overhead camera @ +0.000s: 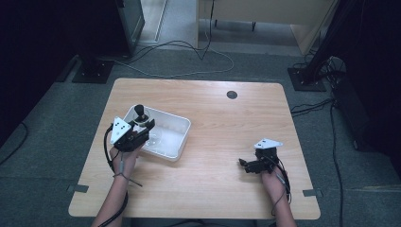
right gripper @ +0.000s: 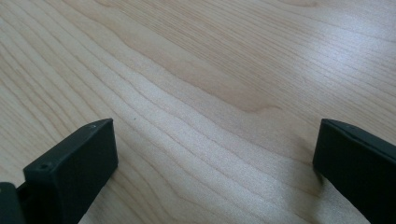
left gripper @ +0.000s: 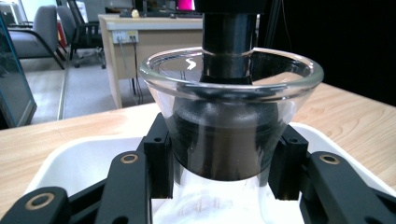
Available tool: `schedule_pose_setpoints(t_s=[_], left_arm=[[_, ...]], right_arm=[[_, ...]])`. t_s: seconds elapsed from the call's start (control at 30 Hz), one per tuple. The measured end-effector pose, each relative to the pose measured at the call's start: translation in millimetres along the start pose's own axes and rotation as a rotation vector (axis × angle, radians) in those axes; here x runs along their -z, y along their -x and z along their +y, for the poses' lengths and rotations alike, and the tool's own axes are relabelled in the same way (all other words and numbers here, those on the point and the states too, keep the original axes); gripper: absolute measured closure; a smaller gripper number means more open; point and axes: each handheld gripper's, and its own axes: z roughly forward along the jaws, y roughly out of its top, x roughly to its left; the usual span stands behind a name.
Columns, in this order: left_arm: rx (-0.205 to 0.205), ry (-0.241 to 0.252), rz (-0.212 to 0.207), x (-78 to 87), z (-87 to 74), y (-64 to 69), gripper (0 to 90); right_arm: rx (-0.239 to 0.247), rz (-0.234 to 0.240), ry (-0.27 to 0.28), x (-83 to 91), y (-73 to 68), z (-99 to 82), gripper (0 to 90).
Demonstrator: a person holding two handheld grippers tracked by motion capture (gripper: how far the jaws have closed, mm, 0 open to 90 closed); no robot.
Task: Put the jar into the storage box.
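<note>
Wooden table [overhead camera: 213, 123] (round grommet [overhead camera: 231, 94] near far edge), grey floor cables [overhead camera: 189, 71], office chairs [left gripper: 51, 28]

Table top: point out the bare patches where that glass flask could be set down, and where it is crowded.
Free wood: the far strip around the black grommet, the wide middle between the white tray and the right gripper, and the near edge. Crowded: the left side, where the left gripper holds the stoppered glass flask over the tray.

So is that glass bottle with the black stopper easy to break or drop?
Probably. The glass bottle looks thin-walled and clear, so likely fragile. Its smooth neck may slip between the left gripper's hard pads. The heavy-looking black stopper may make it top-heavy and tippy.
</note>
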Motion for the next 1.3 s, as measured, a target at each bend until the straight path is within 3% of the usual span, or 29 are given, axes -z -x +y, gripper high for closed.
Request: schedule_pose_setpoints(t_s=[0.5,0.97,1.23,1.3], left_arm=[[-0.030,-0.061,-0.007,-11.3,-11.0,1.7,51.8],[-0.032,-0.075,-0.013,-10.9,-15.2,0.7,50.9],[-0.047,-0.126,-0.032,-10.3,-15.2,2.5,40.9],[-0.029,-0.138,-0.043,-8.9,-15.1,1.2,38.3]], right_arm=[[0.000,0.000,0.000,0.0,0.0,0.0,0.0],[0.000,0.000,0.001,0.0,0.0,0.0,0.0],[0.000,0.000,0.000,0.0,0.0,0.0,0.0],[0.000,0.000,0.001,0.0,-0.1,0.0,0.0]])
